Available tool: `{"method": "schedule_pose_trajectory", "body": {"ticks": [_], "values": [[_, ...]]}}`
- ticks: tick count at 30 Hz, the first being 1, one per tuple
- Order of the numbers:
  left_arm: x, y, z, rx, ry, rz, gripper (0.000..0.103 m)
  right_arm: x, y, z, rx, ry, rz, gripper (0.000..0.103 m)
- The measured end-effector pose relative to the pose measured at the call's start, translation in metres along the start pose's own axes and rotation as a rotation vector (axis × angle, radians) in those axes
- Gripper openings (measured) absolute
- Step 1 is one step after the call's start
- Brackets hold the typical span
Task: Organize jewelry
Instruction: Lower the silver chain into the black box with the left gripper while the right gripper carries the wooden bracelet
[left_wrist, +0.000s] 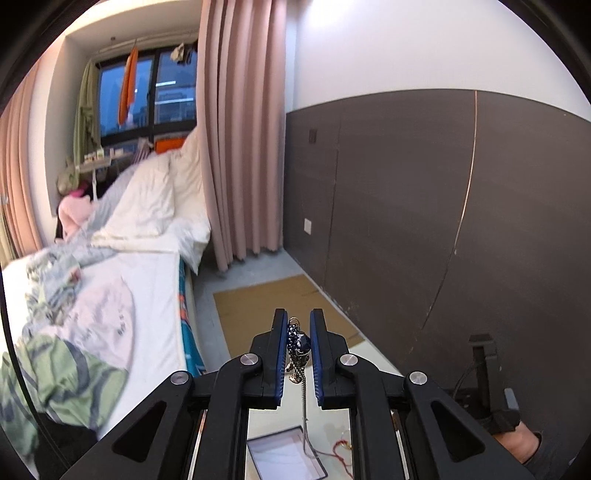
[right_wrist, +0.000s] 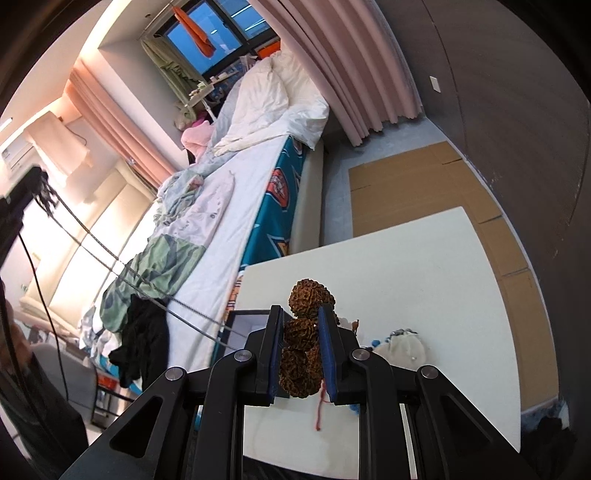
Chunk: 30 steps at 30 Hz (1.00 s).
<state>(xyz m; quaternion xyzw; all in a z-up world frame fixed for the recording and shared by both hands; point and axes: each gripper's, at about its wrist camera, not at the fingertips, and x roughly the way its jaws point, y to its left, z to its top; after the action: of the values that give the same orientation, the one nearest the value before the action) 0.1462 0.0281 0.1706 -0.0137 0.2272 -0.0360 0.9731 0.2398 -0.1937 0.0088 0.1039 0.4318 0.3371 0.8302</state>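
- Pinching a dark-beaded necklace (left_wrist: 297, 345), the left gripper (left_wrist: 298, 325) is raised high above the white table (right_wrist: 424, 266); the piece hangs against the left blue pad, and whether the right pad touches it cannot be told.
- Its silver chain (left_wrist: 305, 410) trails down toward an open white-lined box (left_wrist: 286, 458) on the table, with a red cord (left_wrist: 341, 448) lying just beside that box.
- The right gripper (right_wrist: 302, 325) clamps a bracelet of knobbly brown seed beads (right_wrist: 301, 343) between its pads, over the table's near part.
- A white pouch (right_wrist: 402, 349) sits on the table just right of that gripper; the bed (right_wrist: 236, 221) lies beyond the table's left edge.
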Motion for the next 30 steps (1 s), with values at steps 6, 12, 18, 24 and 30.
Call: {"method": "schedule_pose_trajectory", "body": {"ticks": [6,12,18,24,30], "values": [[-0.008,0.002,0.011,0.011,-0.034,0.018,0.012,0.0,0.008,0.003,-0.019,-0.005,0.014,0.02],[0.002,0.004,0.004,0.011,-0.015,0.021,0.012,0.004,0.006,0.0,-0.015,0.003,0.009,0.02],[0.027,0.013,-0.015,-0.008,0.045,0.005,0.012,0.006,0.003,-0.006,0.003,0.007,0.022,0.02],[0.065,0.022,-0.045,-0.053,0.14,-0.012,0.012,0.004,-0.003,-0.011,0.028,-0.013,0.029,0.02],[0.102,0.022,-0.082,-0.088,0.238,-0.039,0.012,-0.001,-0.012,-0.014,0.052,-0.026,0.01,0.02]]}}
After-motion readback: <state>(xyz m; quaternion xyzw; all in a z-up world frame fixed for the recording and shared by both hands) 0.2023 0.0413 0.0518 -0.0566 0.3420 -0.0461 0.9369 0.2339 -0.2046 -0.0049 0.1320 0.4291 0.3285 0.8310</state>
